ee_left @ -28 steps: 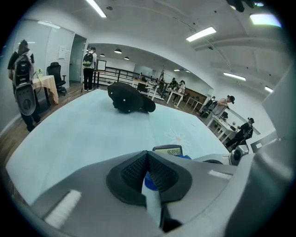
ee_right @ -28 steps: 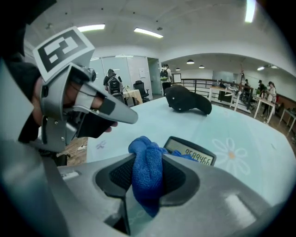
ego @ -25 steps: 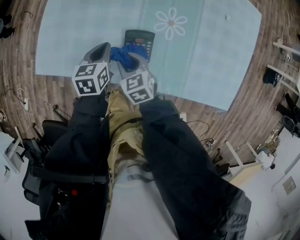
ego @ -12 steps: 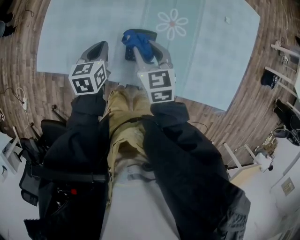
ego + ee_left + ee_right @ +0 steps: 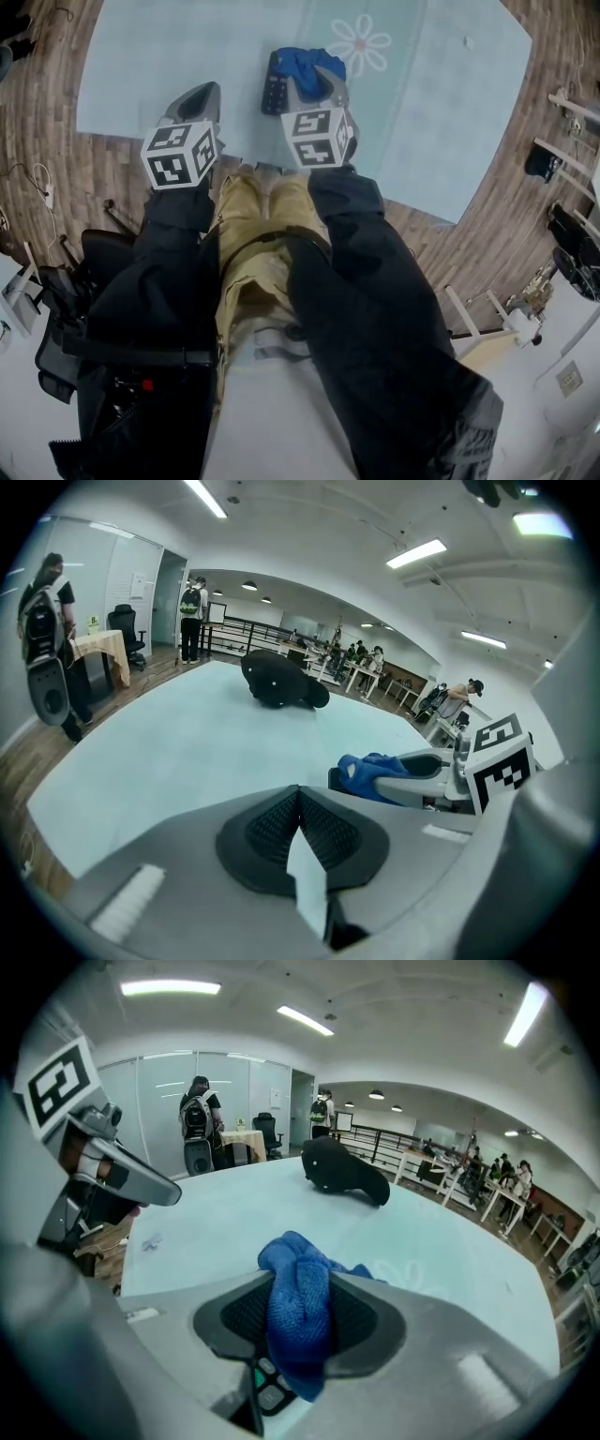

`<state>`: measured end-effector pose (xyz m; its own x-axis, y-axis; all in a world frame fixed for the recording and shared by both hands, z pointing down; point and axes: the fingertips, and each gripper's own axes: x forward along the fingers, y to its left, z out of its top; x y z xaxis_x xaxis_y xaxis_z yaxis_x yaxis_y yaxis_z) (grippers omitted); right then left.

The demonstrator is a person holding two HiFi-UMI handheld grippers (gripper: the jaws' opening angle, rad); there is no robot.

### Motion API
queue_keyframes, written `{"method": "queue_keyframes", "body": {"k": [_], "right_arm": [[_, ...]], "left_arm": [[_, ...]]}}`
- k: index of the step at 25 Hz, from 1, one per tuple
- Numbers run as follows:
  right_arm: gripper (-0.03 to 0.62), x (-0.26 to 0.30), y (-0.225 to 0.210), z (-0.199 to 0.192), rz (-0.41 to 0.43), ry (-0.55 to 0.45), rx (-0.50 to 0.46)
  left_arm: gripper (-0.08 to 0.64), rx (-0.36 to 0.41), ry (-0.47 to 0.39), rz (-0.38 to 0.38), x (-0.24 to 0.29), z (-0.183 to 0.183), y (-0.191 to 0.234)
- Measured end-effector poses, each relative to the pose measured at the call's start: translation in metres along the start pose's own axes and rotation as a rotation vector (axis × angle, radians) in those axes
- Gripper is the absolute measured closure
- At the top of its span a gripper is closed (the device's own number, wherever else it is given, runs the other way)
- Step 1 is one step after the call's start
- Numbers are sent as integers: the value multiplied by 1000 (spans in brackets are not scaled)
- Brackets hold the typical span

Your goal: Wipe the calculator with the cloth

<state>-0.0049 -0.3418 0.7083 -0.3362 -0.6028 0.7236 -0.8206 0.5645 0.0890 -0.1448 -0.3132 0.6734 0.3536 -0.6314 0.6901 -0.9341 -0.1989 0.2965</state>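
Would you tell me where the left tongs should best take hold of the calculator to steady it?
Probably its bare left edge, coming in low from the left: the calculator lies flat on the mat, and the right tongs with the blue cloth cover its right side, leaving only that edge free.

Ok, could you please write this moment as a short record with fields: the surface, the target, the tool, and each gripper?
surface: pale blue mat on a wooden floor
target: calculator, dark, flat on the mat
tool: blue cloth, bunched, hanging over the calculator's keys
right: right gripper closed on the blue cloth, above the calculator
left: left gripper, jaws together, holding nothing, beside the calculator and not touching it
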Motion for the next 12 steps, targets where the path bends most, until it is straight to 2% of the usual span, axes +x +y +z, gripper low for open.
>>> {"method": "queue_keyframes", "body": {"k": [5, 12], "right_arm": [[449, 4, 38, -10, 73, 42, -61], [451, -5, 70, -22, 164, 72, -56]], "left_arm": [[565, -8, -7, 1, -4, 1, 4], [565, -4, -24, -7, -7, 11, 1]]}}
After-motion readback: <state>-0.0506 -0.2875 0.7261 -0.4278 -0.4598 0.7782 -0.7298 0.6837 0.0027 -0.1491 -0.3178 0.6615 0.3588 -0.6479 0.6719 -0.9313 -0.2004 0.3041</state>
